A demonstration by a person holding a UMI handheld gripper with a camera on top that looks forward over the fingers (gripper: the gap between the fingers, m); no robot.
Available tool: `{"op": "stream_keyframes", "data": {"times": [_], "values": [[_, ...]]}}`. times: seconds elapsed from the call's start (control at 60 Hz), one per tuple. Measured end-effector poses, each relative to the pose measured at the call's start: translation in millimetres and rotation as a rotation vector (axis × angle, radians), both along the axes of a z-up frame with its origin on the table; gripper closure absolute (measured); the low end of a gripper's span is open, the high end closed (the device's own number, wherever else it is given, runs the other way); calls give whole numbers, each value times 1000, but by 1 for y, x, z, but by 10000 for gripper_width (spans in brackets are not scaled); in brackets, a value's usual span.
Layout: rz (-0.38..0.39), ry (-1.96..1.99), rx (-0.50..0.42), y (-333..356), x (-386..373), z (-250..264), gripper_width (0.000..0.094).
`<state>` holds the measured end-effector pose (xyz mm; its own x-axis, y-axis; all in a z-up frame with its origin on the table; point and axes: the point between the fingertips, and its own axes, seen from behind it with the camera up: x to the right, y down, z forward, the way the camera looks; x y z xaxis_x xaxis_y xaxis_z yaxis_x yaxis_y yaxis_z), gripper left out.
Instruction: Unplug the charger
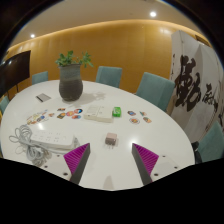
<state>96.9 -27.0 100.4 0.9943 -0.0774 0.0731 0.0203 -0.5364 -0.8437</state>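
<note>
the gripper (pixel 112 157) is held over the near edge of a white table (pixel 165 140), its two fingers spread wide apart with nothing between them; only the pink pads (pixel 76 155) and dark tips are seen, the rest being cut off below. ahead of the fingers, a small brown block (pixel 112 139) is seen on the table, too small to be identified. beyond it, a white power strip (pixel 97 115) lies flat, and what seems to be a charger is plugged into it, though its shape cannot be made out clearly. a green object (pixel 117 111) rests just beside the strip. a coiled white cable (pixel 32 142) is piled near the left finger, its ends lost in the tangle. small coloured items (pixel 62 112) are scattered beside the strip and cannot be told apart. further back, a potted plant (pixel 70 75) stands upright in a dark grey pot, with a flat dark object (pixel 42 98) near it that is hard to name. teal chairs (pixel 153 90) are set around the far side of the table, partly hidden by its edge. a banner with black calligraphy (pixel 191 85) is seen well beyond the right finger, only in part.
</note>
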Motion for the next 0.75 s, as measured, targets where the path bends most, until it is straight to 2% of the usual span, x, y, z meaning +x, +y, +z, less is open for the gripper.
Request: {"op": "stream_keyframes", "data": {"times": [0.183,0.4,0.75], "values": [[-12,-33,40,-95,-24,58,69],[-43,-21,36,-189,-45,93,68],[-40,-58,64,-232,-54,109,67]]}}
